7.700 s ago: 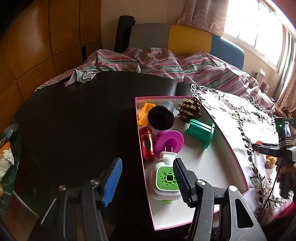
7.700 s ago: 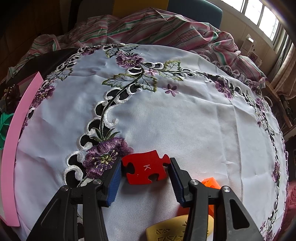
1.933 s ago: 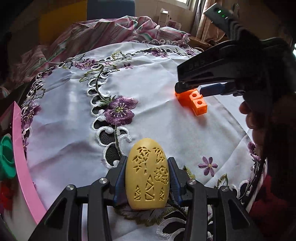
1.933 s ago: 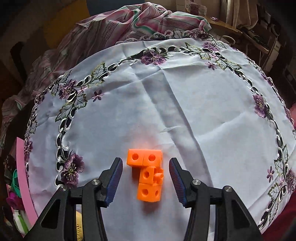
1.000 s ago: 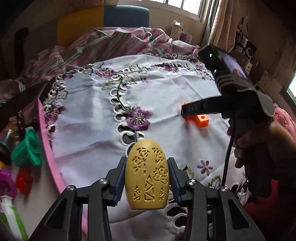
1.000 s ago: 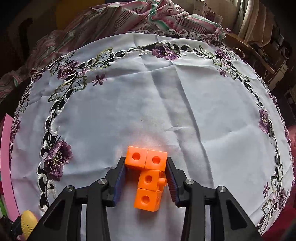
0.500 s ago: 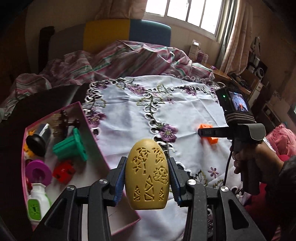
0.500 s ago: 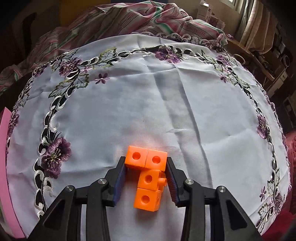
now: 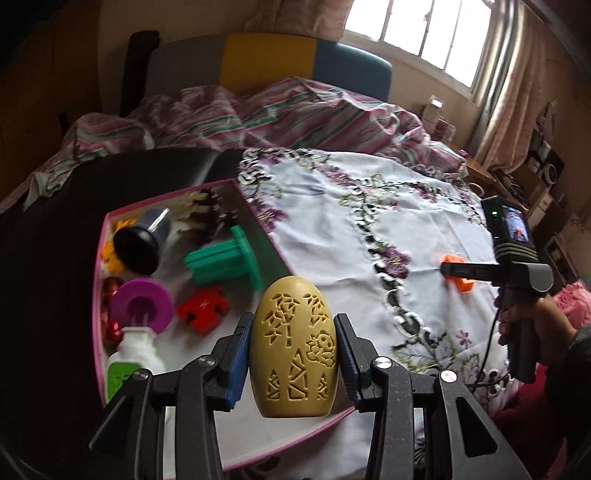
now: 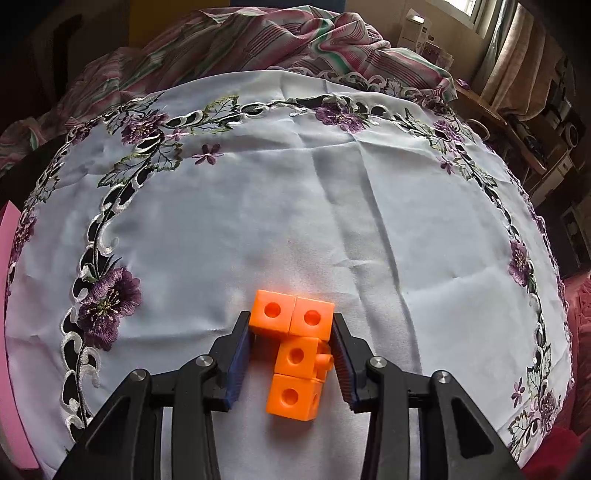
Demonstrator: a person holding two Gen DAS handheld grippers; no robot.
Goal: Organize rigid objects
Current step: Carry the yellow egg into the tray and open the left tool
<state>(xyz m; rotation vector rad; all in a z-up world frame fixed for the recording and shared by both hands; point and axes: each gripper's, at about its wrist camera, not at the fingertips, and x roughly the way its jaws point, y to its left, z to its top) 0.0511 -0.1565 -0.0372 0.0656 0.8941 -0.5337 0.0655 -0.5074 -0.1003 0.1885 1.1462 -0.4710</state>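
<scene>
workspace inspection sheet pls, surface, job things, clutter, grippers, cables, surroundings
surface: white embroidered tablecloth over a dark table.
job's things: yellow carved egg; orange cube piece; pink-rimmed tray holding green spool, red puzzle piece, purple ring.
clutter: nothing seen.
grippers: left gripper shut on the egg above the tray; right gripper closed on the cube piece on the cloth.
cables: black cable below the right gripper.
surroundings: striped bedding, window.

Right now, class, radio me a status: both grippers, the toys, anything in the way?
Left gripper shut on yellow egg, over pink box. Right gripper shut on orange blocks, on tablecloth. Nothing in the way.
</scene>
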